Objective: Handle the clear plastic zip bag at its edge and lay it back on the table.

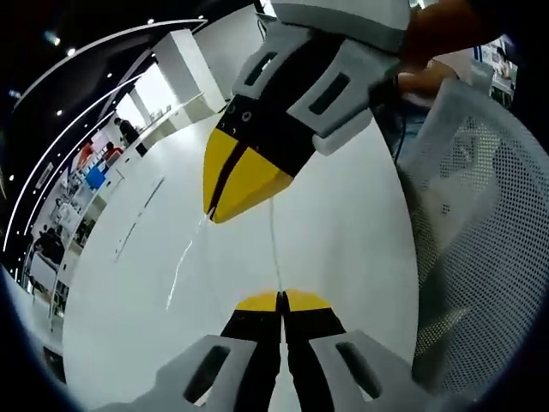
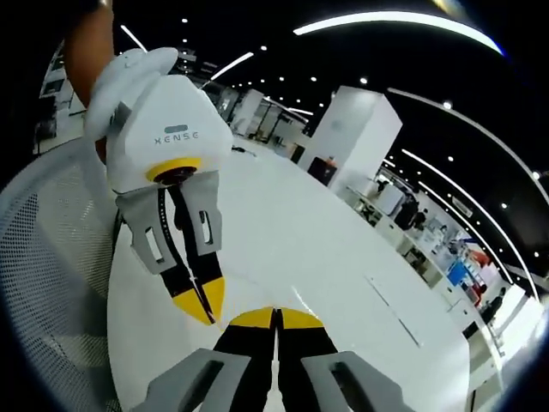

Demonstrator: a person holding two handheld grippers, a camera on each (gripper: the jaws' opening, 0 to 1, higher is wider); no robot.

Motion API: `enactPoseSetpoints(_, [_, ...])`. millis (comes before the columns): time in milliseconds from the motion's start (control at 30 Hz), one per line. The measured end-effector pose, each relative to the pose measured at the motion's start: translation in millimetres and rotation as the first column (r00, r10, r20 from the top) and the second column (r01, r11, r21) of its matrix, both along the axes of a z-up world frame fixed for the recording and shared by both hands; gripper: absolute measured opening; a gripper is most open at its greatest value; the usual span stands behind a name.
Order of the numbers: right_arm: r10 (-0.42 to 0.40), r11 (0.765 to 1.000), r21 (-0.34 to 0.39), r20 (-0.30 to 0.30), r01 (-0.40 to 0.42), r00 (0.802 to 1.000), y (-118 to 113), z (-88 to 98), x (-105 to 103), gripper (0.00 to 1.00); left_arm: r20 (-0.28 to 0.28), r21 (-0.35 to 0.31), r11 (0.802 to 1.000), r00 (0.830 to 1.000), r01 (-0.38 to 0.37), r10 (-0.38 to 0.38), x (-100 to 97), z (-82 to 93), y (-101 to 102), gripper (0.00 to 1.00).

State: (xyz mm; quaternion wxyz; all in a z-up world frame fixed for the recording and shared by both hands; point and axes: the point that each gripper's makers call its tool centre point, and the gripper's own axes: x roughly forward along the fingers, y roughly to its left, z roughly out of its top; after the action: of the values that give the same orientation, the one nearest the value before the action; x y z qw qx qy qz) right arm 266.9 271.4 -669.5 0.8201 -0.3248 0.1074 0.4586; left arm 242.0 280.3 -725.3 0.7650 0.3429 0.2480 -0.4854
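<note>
We've got the clear plastic zip bag [image 1: 257,249] stretched mid-frame above the white tabletop [image 1: 343,223], left gripper [image 1: 280,300] and right gripper [image 1: 225,204] both pinched tight on its edges. Our worry: such thin film could slip free if we pull apart.

Open-plan office hall — white desks [image 2: 403,223], ceiling light strips [image 2: 395,21], mesh chair [image 1: 489,223].
</note>
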Motion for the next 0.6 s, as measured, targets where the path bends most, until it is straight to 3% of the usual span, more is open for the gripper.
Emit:
enactPoseSetpoints(300, [0.002,0.999,-0.045,-0.028,-0.003,1.000,-6.3,-15.6,3.7,0.00,0.048,-0.010,1.000,0.998,0.028,-0.027,6.7,5.7,1.9,0.00])
enactPoseSetpoints(600, [-0.003,0.996,-0.093,-0.053,-0.002,0.999,-6.0,-30.2,7.4,0.00,0.031,-0.068,0.998,0.999,0.018,-0.015,3.8,9.1,4.2,0.00])
